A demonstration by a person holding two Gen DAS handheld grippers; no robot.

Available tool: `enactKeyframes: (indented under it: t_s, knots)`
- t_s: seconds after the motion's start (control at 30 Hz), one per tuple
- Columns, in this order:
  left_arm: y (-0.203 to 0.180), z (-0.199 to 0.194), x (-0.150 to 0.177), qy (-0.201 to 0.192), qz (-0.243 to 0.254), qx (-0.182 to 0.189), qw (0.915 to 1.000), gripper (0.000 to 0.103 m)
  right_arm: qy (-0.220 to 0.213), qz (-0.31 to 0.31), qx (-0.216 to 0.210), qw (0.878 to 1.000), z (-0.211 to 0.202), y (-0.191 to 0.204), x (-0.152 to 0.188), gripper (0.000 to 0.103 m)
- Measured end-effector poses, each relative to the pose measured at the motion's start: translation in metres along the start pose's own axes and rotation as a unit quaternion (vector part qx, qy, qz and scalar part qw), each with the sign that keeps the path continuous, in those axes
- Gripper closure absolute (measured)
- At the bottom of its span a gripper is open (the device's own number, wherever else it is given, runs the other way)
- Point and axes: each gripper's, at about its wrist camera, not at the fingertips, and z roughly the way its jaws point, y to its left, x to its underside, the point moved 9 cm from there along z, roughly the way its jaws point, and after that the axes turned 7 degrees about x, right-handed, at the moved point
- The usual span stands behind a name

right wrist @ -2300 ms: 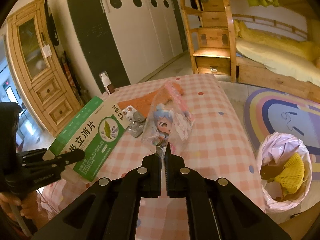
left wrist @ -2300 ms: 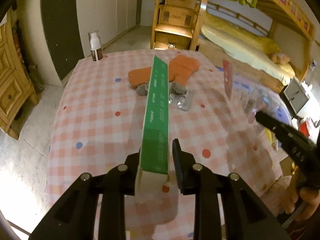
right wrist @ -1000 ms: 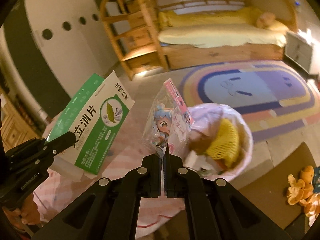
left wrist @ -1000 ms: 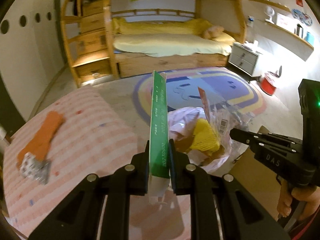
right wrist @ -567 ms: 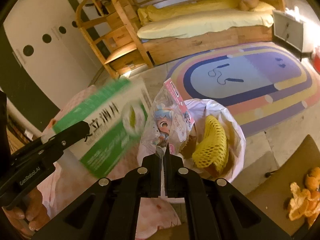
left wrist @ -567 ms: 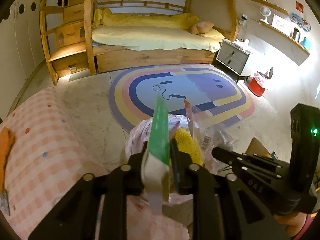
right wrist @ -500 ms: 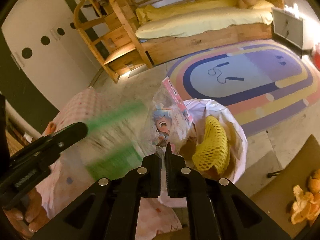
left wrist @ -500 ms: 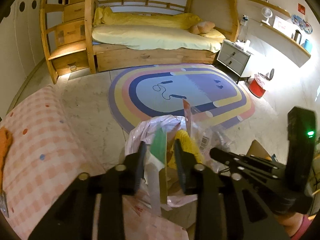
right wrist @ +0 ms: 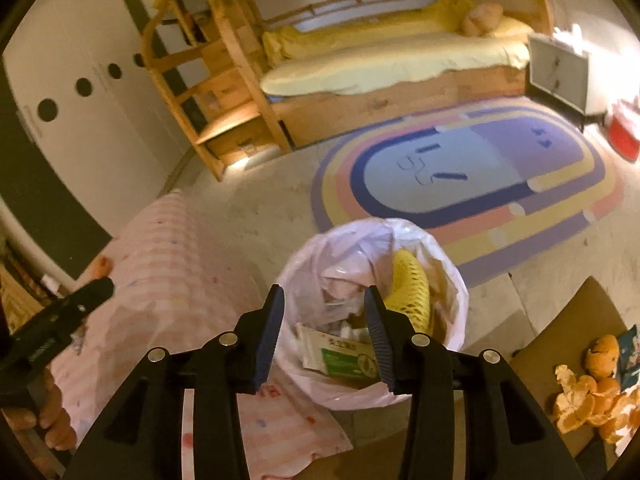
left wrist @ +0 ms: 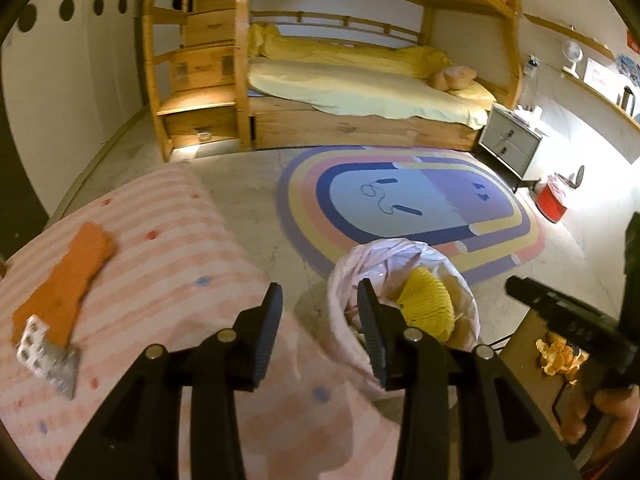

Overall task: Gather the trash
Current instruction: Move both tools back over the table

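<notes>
Trash bag of thin pink-white plastic [right wrist: 372, 240] sits on the floor just beside the table's edge, its mouth wide, and a green-and-white cardboard medicine box [right wrist: 344, 356] lies inside on crumpled clear wrappers, next to a yellow foam net sleeve [right wrist: 408, 284]. Directly above it the right gripper [right wrist: 325, 312] hangs with jaws spread and nothing between them; the left gripper [left wrist: 318, 320] is likewise released and empty, over the edge of the pink checked tablecloth [left wrist: 160, 248].

Judging from this, both drops are done, and the step in hand is going back for more. Silver blister packs [left wrist: 44, 356] lie on the cloth touching an orange cloth [left wrist: 68, 280], so the left gripper should swing that way, low and level, and take the packs by their edge.

Orange peel [right wrist: 588, 404] rests on a brown surface right of the bag, within the right gripper's reach. Beyond, bare floor and a rainbow rug [left wrist: 404, 204] give open room; the wooden bunk bed [left wrist: 360, 92] stands well apart.
</notes>
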Motion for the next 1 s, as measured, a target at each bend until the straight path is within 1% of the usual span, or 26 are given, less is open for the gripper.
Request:
enactKeyframes:
  t_s: [0.07, 0.17, 0.27, 0.47, 0.53, 0.67, 0.7, 0.8, 0.9, 1.0]
  knots:
    - [0.007, -0.012, 0.004, -0.001, -0.002, -0.008, 1.0, 0.066, -0.007, -0.016, -0.008, 1.0, -0.014, 0.017, 0.0, 0.06]
    - [0.02, -0.038, 0.014, -0.011, -0.002, -0.035, 0.9993, 0.065, -0.01, -0.037, -0.018, 0.999, -0.028, 0.04, 0.004, 0.06]
    - [0.035, -0.058, 0.023, -0.015, -0.006, -0.054, 0.9984, 0.062, -0.01, -0.065, -0.028, 0.997, -0.037, 0.07, 0.012, 0.06]
    - [0.084, -0.097, 0.054, -0.012, -0.031, -0.1, 0.9944, 0.059, -0.001, -0.119, -0.049, 0.992, -0.041, 0.137, 0.027, 0.06]
    - [0.108, -0.11, 0.067, -0.01, -0.045, -0.118, 0.992, 0.057, 0.001, -0.136, -0.056, 0.989, -0.041, 0.158, 0.032, 0.06]
    - [0.155, -0.132, 0.087, -0.012, -0.074, -0.148, 0.9862, 0.057, 0.005, -0.177, -0.072, 0.982, -0.036, 0.207, 0.043, 0.06]
    - [0.172, -0.138, 0.092, -0.013, -0.083, -0.16, 0.9835, 0.057, 0.005, -0.188, -0.075, 0.979, -0.033, 0.22, 0.045, 0.06]
    - [0.206, -0.149, 0.101, -0.015, -0.1, -0.182, 0.9782, 0.057, 0.012, -0.214, -0.085, 0.973, -0.021, 0.253, 0.055, 0.06]
    - [0.235, -0.154, 0.108, -0.017, -0.117, -0.196, 0.9735, 0.057, 0.019, -0.239, -0.099, 0.966, -0.007, 0.286, 0.064, 0.06]
    - [0.257, -0.152, 0.111, -0.021, -0.132, -0.201, 0.9704, 0.057, 0.027, -0.265, -0.115, 0.957, 0.007, 0.314, 0.076, 0.06]
